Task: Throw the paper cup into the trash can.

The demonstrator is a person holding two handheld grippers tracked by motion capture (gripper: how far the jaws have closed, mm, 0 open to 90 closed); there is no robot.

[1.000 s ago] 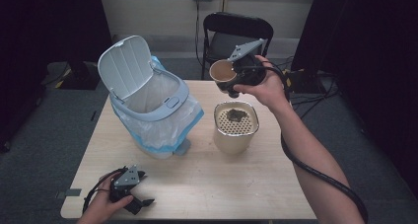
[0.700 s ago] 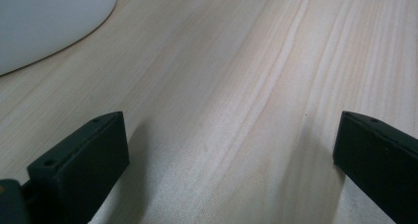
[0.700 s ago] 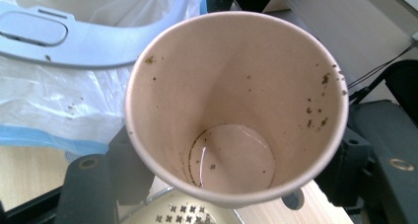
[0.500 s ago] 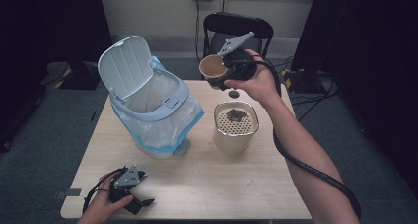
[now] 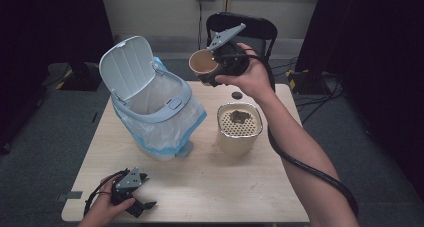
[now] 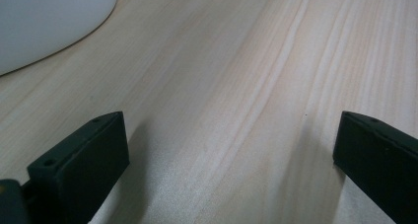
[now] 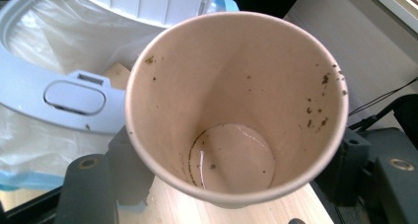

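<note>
The jaws of the right gripper (image 5: 215, 67) squeeze an empty cup (image 5: 201, 63), top middle. Left gripper (image 5: 131, 191) lies open, bottom left. Next, I think: drop the cup into the bin (image 5: 150, 107).

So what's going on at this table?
A person works with a gripper in each hand. The right gripper is clamped on a paper cup, emptied but for specks, held tilted between the open lined bin and a strainer tub holding dregs. The left gripper lies open on the table.
</note>
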